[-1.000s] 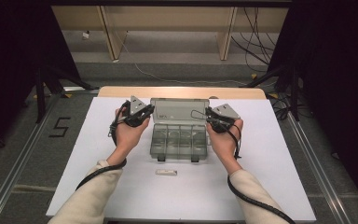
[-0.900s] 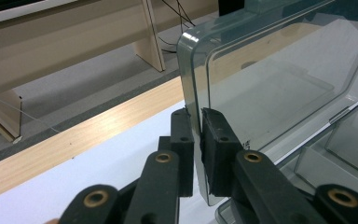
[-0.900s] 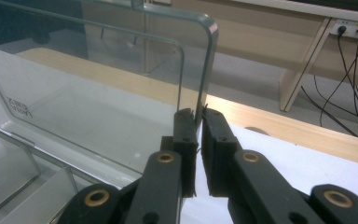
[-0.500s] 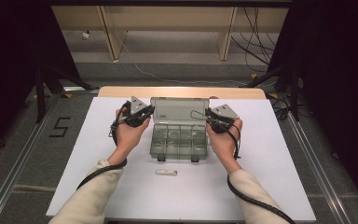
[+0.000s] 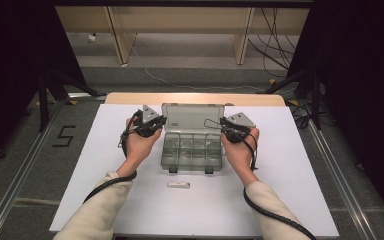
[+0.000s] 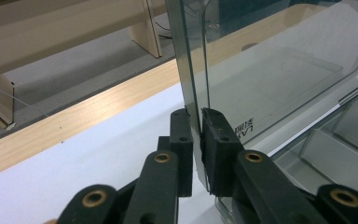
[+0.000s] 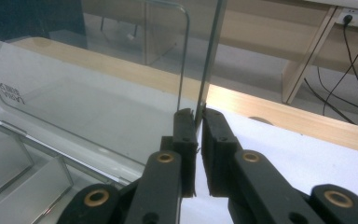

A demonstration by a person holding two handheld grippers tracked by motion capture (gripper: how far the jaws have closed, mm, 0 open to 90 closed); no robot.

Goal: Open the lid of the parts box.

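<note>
A clear plastic compartment box (image 5: 192, 150) sits mid-table with its lid (image 5: 192, 119) standing up at the back. My left gripper (image 5: 158, 121) is shut on the lid's left edge; in the left gripper view the jaws clamp the clear lid wall (image 6: 193, 70), gripper (image 6: 197, 116). My right gripper (image 5: 226, 126) is shut on the lid's right edge, its jaws pinching the thin lid edge (image 7: 209, 56), gripper (image 7: 198, 114). The box's compartments (image 6: 345, 140) look empty.
A small white oblong piece (image 5: 178, 184) lies on the white tabletop (image 5: 290, 165) in front of the box. A wooden strip (image 5: 195, 98) borders the table's far edge. Cables (image 5: 275, 30) and shelf legs stand on the floor beyond.
The lid has tipped a little further up and back between both grippers; hands stay beside the box.
</note>
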